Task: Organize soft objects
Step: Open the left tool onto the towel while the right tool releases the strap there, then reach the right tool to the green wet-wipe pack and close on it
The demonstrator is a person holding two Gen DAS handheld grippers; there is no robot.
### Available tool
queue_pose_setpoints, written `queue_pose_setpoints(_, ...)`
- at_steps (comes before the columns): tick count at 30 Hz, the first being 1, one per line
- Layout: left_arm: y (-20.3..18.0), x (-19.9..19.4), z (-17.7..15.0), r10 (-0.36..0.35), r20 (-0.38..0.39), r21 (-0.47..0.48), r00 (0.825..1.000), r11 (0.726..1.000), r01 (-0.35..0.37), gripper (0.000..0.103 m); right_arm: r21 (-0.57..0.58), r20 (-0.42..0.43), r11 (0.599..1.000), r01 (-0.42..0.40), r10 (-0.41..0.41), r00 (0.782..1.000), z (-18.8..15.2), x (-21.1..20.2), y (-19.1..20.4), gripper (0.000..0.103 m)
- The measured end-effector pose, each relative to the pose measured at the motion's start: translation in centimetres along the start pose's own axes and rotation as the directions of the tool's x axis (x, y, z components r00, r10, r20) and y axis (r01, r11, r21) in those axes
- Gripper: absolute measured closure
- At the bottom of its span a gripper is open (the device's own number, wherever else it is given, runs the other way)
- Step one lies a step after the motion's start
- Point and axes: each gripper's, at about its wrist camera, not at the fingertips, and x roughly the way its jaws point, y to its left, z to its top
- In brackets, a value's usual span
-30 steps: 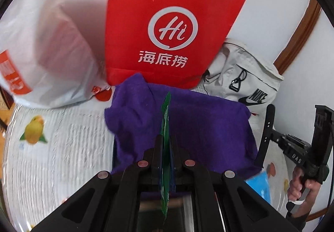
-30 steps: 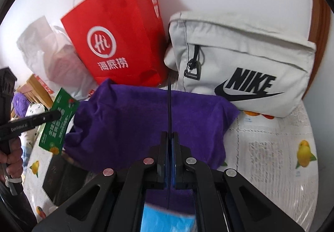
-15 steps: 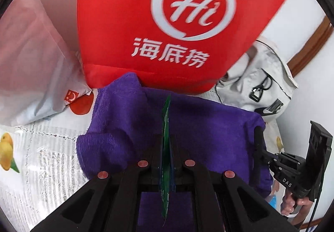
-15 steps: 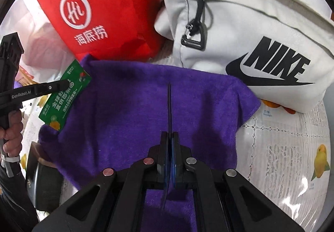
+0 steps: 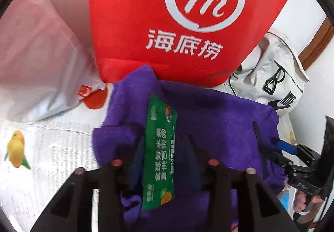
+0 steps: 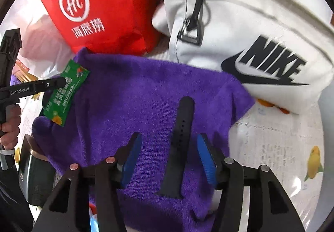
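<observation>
A purple towel (image 6: 129, 104) lies on the table; it also shows in the left wrist view (image 5: 219, 119). A green packet (image 5: 160, 156) lies flat on the towel between the open fingers of my left gripper (image 5: 165, 144). The packet also shows in the right wrist view (image 6: 64, 94). A black watch strap (image 6: 179, 142) lies on the towel between the open blue-padded fingers of my right gripper (image 6: 169, 142). Neither gripper holds anything.
A red paper bag (image 5: 183, 19) stands behind the towel, with a white plastic bag (image 5: 37, 60) to its left and a white Nike bag (image 6: 250, 39) to its right. A black device (image 6: 35, 181) sits under the towel's left edge. The fruit-print tablecloth (image 6: 277, 159) covers the table.
Both grippers opened. The green packet dropped flat onto the towel from the left gripper, and the black strap dropped flat from the right gripper. Both grippers moved closer to the towel.
</observation>
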Motion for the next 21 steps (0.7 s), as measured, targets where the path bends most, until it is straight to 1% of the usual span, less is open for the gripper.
queue_pose_setpoints(2, 0.2, -1.0, -0.3, 0.014, 0.015, -0.002, 1.000, 1.000, -0.014, 0.044, 0.017, 0.008, 1.000, -0.005, 0.005, 1.000, -0.3, -1.0, -0.2, 0.041)
queue_pose_setpoints(3, 0.1, -1.8, -0.4, 0.026, 0.029, -0.001, 0.999, 1.000, -0.026, 0.042, 0.025, 0.011, 1.000, -0.002, 0.002, 1.000, -0.4, -1.4, -0.2, 0.040)
queue_pose_setpoints(4, 0.0, -2.4, -0.5, 0.037, 0.037, 0.001, 0.999, 0.999, -0.037, 0.040, 0.033, 0.015, 0.999, 0.005, -0.006, 1.000, -0.6, -1.9, -0.2, 0.035)
queue_pose_setpoints(5, -0.1, -3.1, -0.8, 0.055, 0.045, 0.000, 0.997, 0.998, -0.055, 0.035, 0.038, 0.020, 0.999, 0.020, -0.021, 1.000, -0.9, -2.5, -0.2, 0.031)
queue_pose_setpoints(6, -0.2, -3.7, -1.0, 0.077, 0.049, -0.004, 0.996, 0.997, -0.077, 0.031, 0.038, 0.026, 0.999, 0.030, -0.031, 0.999, -1.0, -3.0, -0.1, 0.030)
queue_pose_setpoints(9, -0.6, -5.7, -1.8, 0.127, 0.073, -0.010, 0.989, 0.992, -0.127, 0.030, 0.041, 0.043, 0.997, 0.060, -0.061, 0.997, -2.0, -5.1, 0.3, 0.024)
queue_pose_setpoints(12, -0.8, -7.9, -3.1, 0.124, 0.094, -0.003, 0.988, 0.992, -0.125, 0.030, 0.052, 0.058, 0.995, 0.081, -0.084, 0.995, -2.9, -7.0, 0.6, 0.023)
queue_pose_setpoints(14, -1.1, -9.2, -4.0, 0.110, 0.114, 0.000, 0.987, 0.994, -0.111, 0.030, 0.053, 0.061, 0.996, 0.066, -0.069, 0.996, -3.4, -8.1, 1.2, 0.023)
queue_pose_setpoints(15, -1.1, -10.0, -4.6, 0.108, 0.133, 0.001, 0.985, 0.994, -0.109, 0.030, 0.054, 0.073, 0.997, 0.059, -0.063, 0.995, -3.8, -8.5, 1.5, 0.023)
queue_pose_setpoints(17, -1.2, -11.6, -6.2, 0.127, 0.171, -0.007, 0.977, 0.992, -0.127, 0.030, 0.062, 0.098, 0.996, 0.064, -0.070, 0.993, -4.9, -9.7, 1.9, 0.023)
queue_pose_setpoints(19, -1.1, -12.6, -7.5, 0.126, 0.169, -0.014, 0.978, 0.992, -0.125, 0.030, 0.062, 0.107, 0.996, 0.058, -0.064, 0.992, -6.0, -10.8, 2.3, 0.023)
queue_pose_setpoints(21, -1.2, -13.2, -8.9, 0.129, 0.138, -0.013, 0.982, 0.992, -0.129, 0.030, 0.054, 0.122, 0.997, 0.061, -0.067, 0.990, -7.1, -11.6, 3.1, 0.023)
